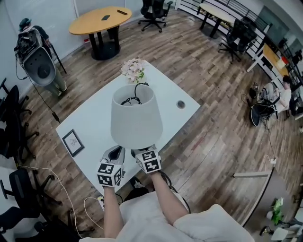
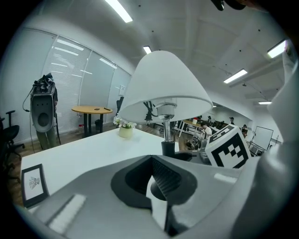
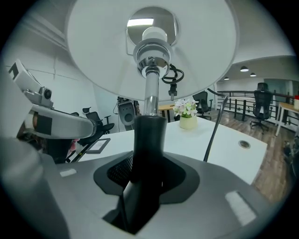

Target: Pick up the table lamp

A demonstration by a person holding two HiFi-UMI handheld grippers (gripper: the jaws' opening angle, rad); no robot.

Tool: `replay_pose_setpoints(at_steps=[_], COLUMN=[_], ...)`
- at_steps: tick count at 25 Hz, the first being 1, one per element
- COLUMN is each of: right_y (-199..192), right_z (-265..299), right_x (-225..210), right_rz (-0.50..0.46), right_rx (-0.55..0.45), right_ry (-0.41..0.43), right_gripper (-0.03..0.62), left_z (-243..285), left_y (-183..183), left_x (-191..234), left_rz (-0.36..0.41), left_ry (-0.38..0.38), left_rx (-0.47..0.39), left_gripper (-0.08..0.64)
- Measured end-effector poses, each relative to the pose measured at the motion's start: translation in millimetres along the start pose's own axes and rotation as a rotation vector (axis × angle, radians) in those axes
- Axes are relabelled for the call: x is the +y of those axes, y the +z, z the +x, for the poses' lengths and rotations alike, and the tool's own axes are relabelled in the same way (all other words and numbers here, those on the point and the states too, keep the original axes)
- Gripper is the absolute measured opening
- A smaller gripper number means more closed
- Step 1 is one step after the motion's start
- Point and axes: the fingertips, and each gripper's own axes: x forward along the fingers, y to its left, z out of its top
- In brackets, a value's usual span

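Black and smooth is the round neck (image 3: 148, 140) that our right gripper (image 3: 142, 186) squeezes. Its two grey jaws press on the neck from both sides. The neck is part of the table lamp (image 1: 136, 118). Just above the neck we see a shiny metal tube (image 3: 150, 91), then a white bulb (image 3: 154, 33). Around them is the wide white shade (image 3: 93, 46), shaped like a cone with a flat top. A thin black cord (image 1: 135, 97) curls out of the top of the shade.

Our left gripper (image 2: 159, 193) is just beside the right one. Its jaws are pressed together and we see nothing between them. It is apart from the lamp.

We hold the lamp upright over the near edge of a flat white table (image 1: 90, 118). The shade hides the lamp's foot, so we cannot tell if it rests on the table.

A small framed picture (image 1: 73, 142) lies on the table to the left. A pot of pale flowers (image 1: 133, 69) stands at the far corner. A little round metal cap (image 1: 181, 104) sits in the table top on the right.

The floor (image 1: 213, 85) is made of brown wood planks. Far off we see a round wooden table (image 1: 99, 20) and black office chairs (image 1: 154, 12).
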Motion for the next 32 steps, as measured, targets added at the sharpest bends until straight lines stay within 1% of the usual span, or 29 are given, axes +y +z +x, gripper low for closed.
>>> replay_pose_setpoints(at_steps=[3,6,10,14,17,22,27,32], right_y=[2.8,6.0,18.2,38.5,50.9,57.4,64.3,61.3], right_z=[-21.5,-34.9,-49.2,-60.1,-64.1,-65.2,-69.5,-71.4], right_x=[-17.6,-26.0,-36.0,-43.2,-45.6,-53.3,-56.8,-64.2], right_rz=[-0.004,-0.019,-0.039,-0.039,-0.040,-0.046,-0.016,-0.005], right_rx=[0.022,0.032,0.022,-0.002,-0.027,-0.020,-0.037,-0.027], right_ry=[-0.004,0.018,0.037,0.050,0.060,0.067,0.073,0.066], right_gripper=[0.181,0.181,0.181,0.181,0.181,0.181,0.181,0.181], left_z=[14.0,21.1,28.9,32.9,34.4,35.5,28.9,29.3], left_y=[12.5,21.7,33.0,46.1,52.3,64.1,74.6,71.2], left_x=[-19.5,-32.1,-48.8,-62.7,-66.4,-67.7,-73.3,-79.8], left_rz=[-0.016,-0.023,-0.009,0.027,0.045,0.068,0.082,0.067], left_ry=[-0.003,0.001,-0.009,-0.017,-0.018,-0.009,0.004,0.002], left_rx=[-0.023,-0.045,-0.053,-0.047,-0.043,-0.041,-0.044,-0.034], left_gripper=[0.000,0.000,0.000,0.000,0.000,0.000,0.000,0.000])
